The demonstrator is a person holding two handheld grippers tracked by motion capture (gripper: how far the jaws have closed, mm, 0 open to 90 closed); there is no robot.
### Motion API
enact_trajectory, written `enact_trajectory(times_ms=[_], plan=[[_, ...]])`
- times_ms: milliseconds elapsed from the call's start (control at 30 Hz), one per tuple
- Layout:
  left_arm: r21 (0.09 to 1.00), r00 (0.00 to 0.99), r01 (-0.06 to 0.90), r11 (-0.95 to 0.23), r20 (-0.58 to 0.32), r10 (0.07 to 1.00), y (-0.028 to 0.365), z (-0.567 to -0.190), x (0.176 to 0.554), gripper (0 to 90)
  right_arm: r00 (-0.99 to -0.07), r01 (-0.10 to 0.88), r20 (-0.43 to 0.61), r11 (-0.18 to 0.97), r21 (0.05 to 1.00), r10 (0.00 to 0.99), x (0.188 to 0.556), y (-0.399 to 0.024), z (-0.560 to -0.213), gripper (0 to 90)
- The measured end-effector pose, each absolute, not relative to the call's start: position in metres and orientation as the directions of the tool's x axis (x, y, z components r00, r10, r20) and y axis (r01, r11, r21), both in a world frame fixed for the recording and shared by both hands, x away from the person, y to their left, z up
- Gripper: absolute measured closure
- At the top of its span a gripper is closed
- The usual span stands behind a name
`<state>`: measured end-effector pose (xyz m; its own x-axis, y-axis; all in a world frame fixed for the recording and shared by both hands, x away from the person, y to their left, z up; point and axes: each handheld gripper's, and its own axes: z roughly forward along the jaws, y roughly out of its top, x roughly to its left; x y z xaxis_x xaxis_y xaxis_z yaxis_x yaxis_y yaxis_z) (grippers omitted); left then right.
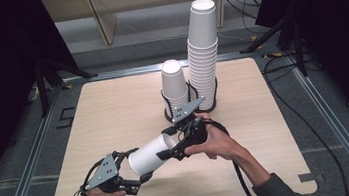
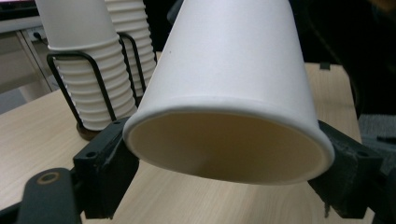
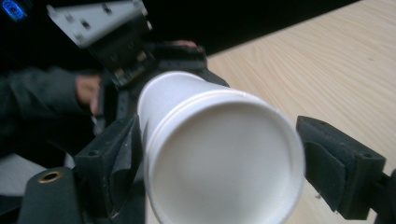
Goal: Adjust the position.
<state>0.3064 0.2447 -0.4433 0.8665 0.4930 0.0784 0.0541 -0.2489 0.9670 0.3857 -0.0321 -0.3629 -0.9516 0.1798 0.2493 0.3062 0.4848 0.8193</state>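
Cup: a white paper cup (image 1: pixel 150 155) lies on its side in the air, just above the near part of the wooden table (image 1: pixel 113 110). Its open mouth points near and left, and its flat bottom points far and right.
Left gripper: the left gripper (image 1: pixel 133 177) is at the near left. Its two black jaws press on the rim of the cup, one on each side, so it holds the cup tight.
Right gripper: the right gripper (image 1: pixel 165 153) is at the bottom end of the cup. One jaw touches the cup, and there is a gap at the other jaw, so it is a bit open and not squeezing.
Stacks: a short cup stack (image 1: pixel 174 85) and a tall cup stack (image 1: pixel 204 54) stand in a black wire holder (image 1: pixel 167 110) at the far middle of the table, well apart from the held cup.
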Motion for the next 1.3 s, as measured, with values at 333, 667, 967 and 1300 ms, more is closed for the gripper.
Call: enact_trajectory(times_ms=[333, 667, 967, 1300], plan=[[0.935, 0.887, 0.091, -0.342, 0.080, 0.455, 0.241, -0.448, 0.307, 16.6, -0.989, 0.133, 0.053, 0.648, 0.750, 0.141, 0.374, -0.032, -0.357, 16.3], [0.920, 0.904, 0.093, -0.381, 0.082, 0.419, 0.239, -0.450, 0.307, 16.6, -0.996, 0.073, 0.011, 0.733, 0.677, 0.089, 0.369, -0.024, -0.367, 17.1], [0.918, 0.913, 0.104, -0.383, 0.065, 0.404, 0.237, -0.452, 0.306, 16.5, -0.998, 0.056, 0.001, 0.782, 0.621, 0.071, 0.362, -0.016, -0.373, 18.2], [0.913, 0.924, 0.091, -0.398, 0.071, 0.375, 0.237, -0.451, 0.305, 15.8, -1.000, -0.012, -0.012, 0.802, 0.597, -0.006, 0.361, -0.007, -0.383, 20.8]])
